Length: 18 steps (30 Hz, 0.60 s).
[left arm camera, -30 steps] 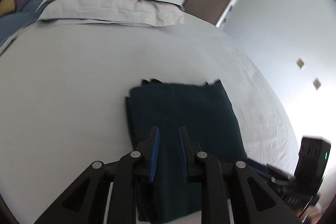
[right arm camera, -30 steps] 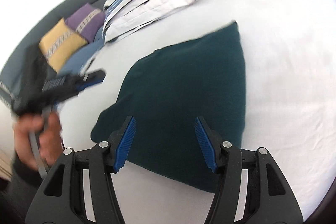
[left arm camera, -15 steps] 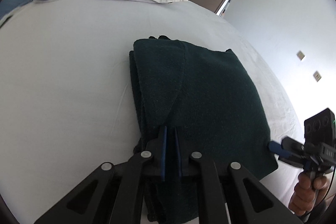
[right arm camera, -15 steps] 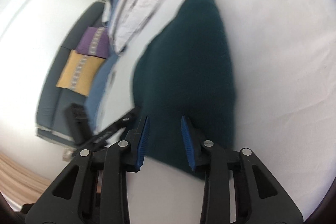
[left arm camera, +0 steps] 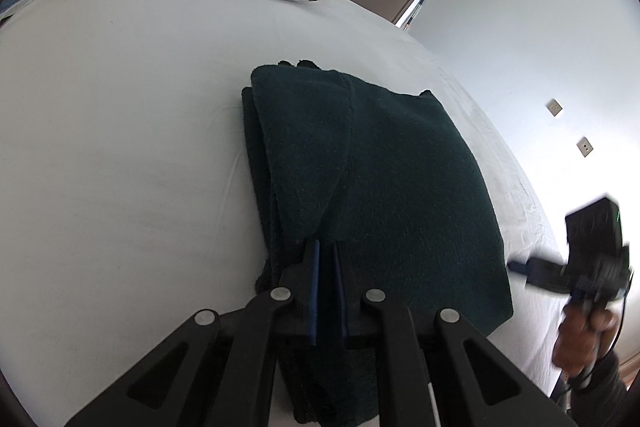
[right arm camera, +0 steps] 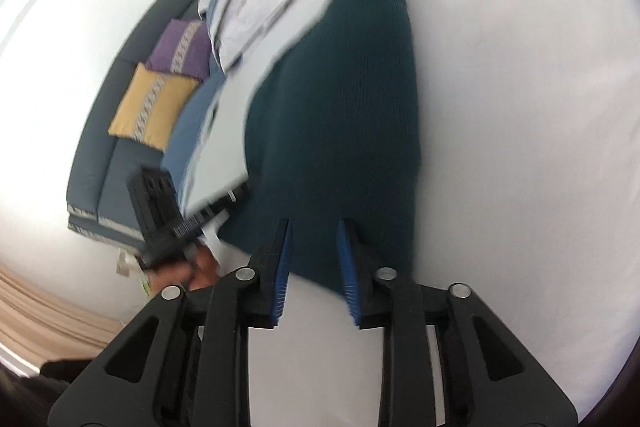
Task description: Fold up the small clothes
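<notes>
The left gripper (left arm camera: 326, 259) has gone from standing open above the dark green garment (left arm camera: 400, 179) a second ago to clamping its near edge at six o'clock on the bed (left arm camera: 120, 131). The right gripper (right arm camera: 314, 251), blurred, seems parted around the corner at five o'clock, having narrowed, so the next fold looks about ready

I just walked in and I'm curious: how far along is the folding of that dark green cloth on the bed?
The dark green knitted garment already lies folded in layers on the white bed sheet. The left gripper is shut on its near edge. The right gripper is open over the opposite near corner, gripping nothing. Probably another fold remains.
</notes>
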{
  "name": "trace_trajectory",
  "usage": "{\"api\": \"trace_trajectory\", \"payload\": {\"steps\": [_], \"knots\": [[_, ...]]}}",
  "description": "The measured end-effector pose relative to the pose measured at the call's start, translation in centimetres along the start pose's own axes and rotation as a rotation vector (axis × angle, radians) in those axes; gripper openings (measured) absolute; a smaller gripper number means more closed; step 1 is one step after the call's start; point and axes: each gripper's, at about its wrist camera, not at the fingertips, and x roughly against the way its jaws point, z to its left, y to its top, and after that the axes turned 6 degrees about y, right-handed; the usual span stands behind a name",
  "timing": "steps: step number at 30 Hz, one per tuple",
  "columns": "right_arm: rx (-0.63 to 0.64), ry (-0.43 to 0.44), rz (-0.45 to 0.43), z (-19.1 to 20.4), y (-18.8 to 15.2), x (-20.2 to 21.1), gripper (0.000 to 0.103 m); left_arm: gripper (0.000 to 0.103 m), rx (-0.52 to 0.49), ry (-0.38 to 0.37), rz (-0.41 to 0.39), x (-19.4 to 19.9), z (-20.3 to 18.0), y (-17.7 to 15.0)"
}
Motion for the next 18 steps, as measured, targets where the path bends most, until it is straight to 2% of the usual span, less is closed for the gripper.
{"api": "trace_trajectory", "payload": {"steps": [4,7,10,13,16,18], "knots": [[-0.002,0.046,-0.047,2.0,4.6,-1.8,0.041,0.012,0.002,-0.003,0.005,0.1,0.1,0.0],[-0.041,0.074,-0.017,1.8,7.9,-5.0,0.046,0.012,-0.015,0.003,0.01,0.2,-0.1,0.0],[-0.115,0.043,-0.016,-0.8,11.0,-7.2,0.047,0.012,-0.038,0.022,0.012,0.2,-0.5,-0.1],[-0.164,0.054,-0.068,-2.2,13.6,-7.7,0.044,0.012,-0.07,0.049,0.017,0.0,-1.2,0.0],[-0.186,-0.035,-0.106,-3.7,15.3,-7.8,0.045,0.012,-0.098,0.076,0.017,-0.1,-1.9,0.0],[-0.237,-0.032,-0.108,-5.4,16.3,-7.8,0.042,0.012,-0.102,0.083,0.018,-0.1,-2.1,-0.1]]}}
